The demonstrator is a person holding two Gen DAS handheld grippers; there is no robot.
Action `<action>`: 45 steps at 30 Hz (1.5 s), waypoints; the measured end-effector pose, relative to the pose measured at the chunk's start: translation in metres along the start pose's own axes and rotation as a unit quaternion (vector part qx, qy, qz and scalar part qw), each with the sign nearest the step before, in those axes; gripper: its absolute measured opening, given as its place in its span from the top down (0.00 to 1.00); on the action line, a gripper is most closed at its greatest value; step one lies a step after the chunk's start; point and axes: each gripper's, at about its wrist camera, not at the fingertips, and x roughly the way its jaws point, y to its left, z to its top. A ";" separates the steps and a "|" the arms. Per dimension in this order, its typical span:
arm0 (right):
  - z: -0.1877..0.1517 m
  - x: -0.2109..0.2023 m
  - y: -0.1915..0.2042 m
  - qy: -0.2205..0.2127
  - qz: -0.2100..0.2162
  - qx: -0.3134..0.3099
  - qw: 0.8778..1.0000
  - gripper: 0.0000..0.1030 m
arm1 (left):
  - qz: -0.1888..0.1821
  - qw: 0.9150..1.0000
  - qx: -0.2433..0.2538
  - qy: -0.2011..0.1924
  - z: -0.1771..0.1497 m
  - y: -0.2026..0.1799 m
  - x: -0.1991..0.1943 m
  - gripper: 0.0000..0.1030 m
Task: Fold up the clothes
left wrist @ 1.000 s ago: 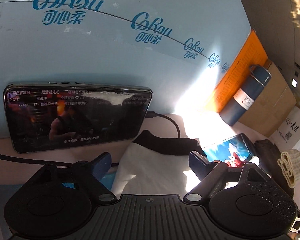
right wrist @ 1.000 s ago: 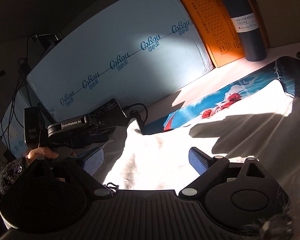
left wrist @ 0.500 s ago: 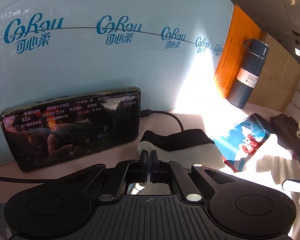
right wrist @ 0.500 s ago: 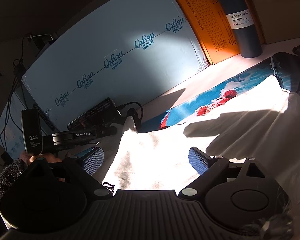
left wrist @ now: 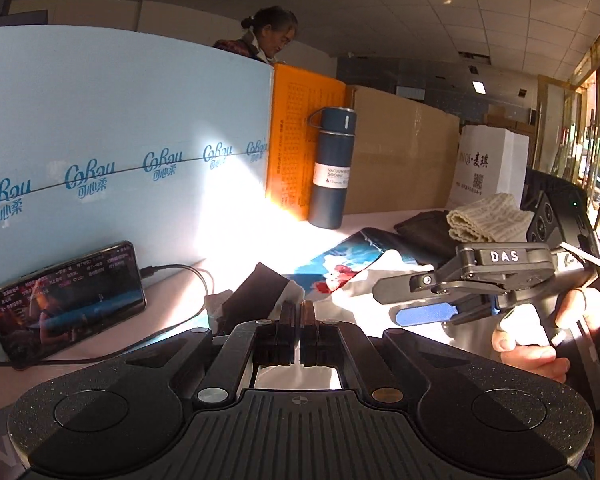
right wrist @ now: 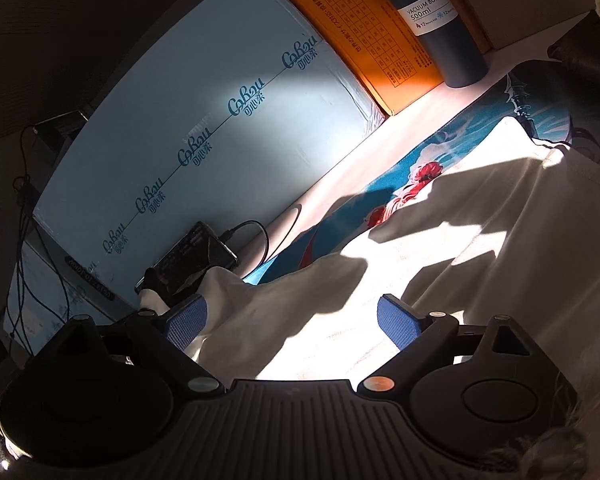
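My left gripper is pinched tight, jaws together on the dark-trimmed edge of the white garment, and that edge is lifted off the table in front of the phone. The cloth hangs from my grip in a loose fold just right of the phone, its black band tilted up.

My right gripper is wide apart, blue pads either side of the garment's near portion, holding nothing. The pads hover over the cloth; whether they touch it, I cannot tell.

The rest of the garment spreads flat, right of the phone, over the printed blue mat. Its far hem runs along the mat, leaving a strip of mat showing beyond it.

Room to move: behind the phone stands the pale blue board, closing off that side. Further right of the phone, the orange box and the dark blue vacuum bottle stand at the back. Between them and the garment's far edge lies a bare band of table. A dark folded pile with a cream knit on top sits well right of the phone, past the mat's end. The phone's cable loops close to the lifted edge.
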 end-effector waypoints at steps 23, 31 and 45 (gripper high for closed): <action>0.000 0.001 -0.008 0.007 -0.002 0.021 1.000 0.11 | 0.051 0.988 -0.133 0.060 -0.002 0.034 0.036 1.00; 0.007 -0.005 -0.026 0.006 0.037 0.079 0.996 0.11 | 0.013 0.999 -0.037 -0.021 0.014 -0.006 -0.002 0.99; 0.028 -0.046 -0.060 -0.084 -0.013 0.142 0.986 0.11 | -0.037 0.991 0.124 -0.040 -0.031 -0.080 -0.088 0.99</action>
